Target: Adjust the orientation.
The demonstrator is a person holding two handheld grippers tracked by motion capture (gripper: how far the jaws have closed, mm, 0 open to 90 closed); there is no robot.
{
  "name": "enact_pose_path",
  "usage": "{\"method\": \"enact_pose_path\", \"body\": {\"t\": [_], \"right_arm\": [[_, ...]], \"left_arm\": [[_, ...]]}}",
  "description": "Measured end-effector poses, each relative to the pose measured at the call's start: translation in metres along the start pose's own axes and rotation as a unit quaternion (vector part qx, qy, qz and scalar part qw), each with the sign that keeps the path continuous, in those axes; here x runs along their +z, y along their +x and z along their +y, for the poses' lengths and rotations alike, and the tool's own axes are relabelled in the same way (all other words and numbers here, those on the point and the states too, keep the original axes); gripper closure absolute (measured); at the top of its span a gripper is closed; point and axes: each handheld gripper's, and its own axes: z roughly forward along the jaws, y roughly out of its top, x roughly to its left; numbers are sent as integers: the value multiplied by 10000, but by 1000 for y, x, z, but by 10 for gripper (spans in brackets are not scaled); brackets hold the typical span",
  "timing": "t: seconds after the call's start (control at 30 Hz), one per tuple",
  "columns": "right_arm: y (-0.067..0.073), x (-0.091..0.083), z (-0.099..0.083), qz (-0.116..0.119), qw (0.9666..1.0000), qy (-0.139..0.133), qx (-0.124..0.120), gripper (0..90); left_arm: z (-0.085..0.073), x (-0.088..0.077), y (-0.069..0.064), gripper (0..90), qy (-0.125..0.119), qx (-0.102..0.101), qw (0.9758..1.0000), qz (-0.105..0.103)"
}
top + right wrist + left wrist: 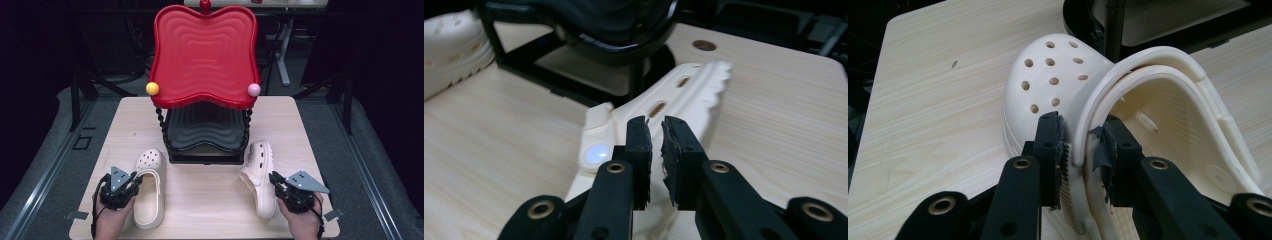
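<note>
Between the left gripper's jaws, clenched: side wall of the left clog, flat on the bench. Between the right gripper's jaws, pinched: edge of the right clog, tipped on its side. Light foam, probably soft and springy, likely to flex; best gripped at rim or strap. Beyond, a red-and-black rack mid-bench; pale woodgrain top, dark room around.
</note>
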Motion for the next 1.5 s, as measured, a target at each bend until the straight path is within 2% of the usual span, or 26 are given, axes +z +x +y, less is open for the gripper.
{"method": "enact_pose_path", "body": {"t": [0.03, 0.1, 0.17, 0.3, 0.4, 0.6, 0.73, 0.93, 1.07, 1.2, 1.3, 1.37, 1.4, 1.47, 1.5], "right_arm": [[3, 4, 0, 43, 9998, 116, -132, 804], [7, 9, -1, 69, 9994, 232, -245, 801], [8, 14, -3, 71, 9990, 339, -300, 827], [6, 13, -3, 33, 9989, 341, -332, 887], [1, 12, -4, 114, 9994, 273, -171, 900], [-6, 7, -5, 58, 9995, 293, -42, 900], [-12, 2, -6, -44, 9995, 315, 73, 900], [-26, -7, -10, -321, 9982, 362, 342, 900], [-42, -10, -16, -554, 9957, 449, 587, 900], [-59, -12, -25, -525, 9920, 470, 1051, 900], [-68, -6, -33, -628, 9901, 643, 1080, 900], [-76, 3, -41, -562, 9881, 857, 1145, 900], [-80, 6, -45, -630, 9856, 1041, 1171, 900], [-88, 13, -53, -413, 9822, 1157, 1420, 900], [-90, 15, -54, -404, 9809, 1191, 1486, 900]], "left_arm": [[0, 0, 1, 720, -3, -6, 10000, -14], [-1, 0, 2, 718, -1, -40, 10000, -50], [-1, 0, 3, 718, -24, -55, 10000, -62], [-1, 0, 3, 717, -31, -48, 9999, -83], [-1, 0, 3, 713, -42, -33, 9999, -86], [-1, 1, 2, 701, -44, -8, 9999, -93], [-2, 1, 3, 695, -57, -51, 9999, -94], [-2, 1, 4, 689, -54, -84, 9999, -126], [-2, 1, 4, 683, -46, -88, 9998, -149], [-2, 1, 4, 678, -59, -108, 9998, -159], [-2, 1, 4, 677, -35, -86, 9998, -154], [-2, 1, 4, 677, -32, -87, 9998, -155], [-2, 1, 4, 678, -33, -88, 9998, -156], [-2, 1, 4, 679, -49, -92, 9998, -163], [-2, 1, 4, 678, -55, -99, 9998, -163]]}}
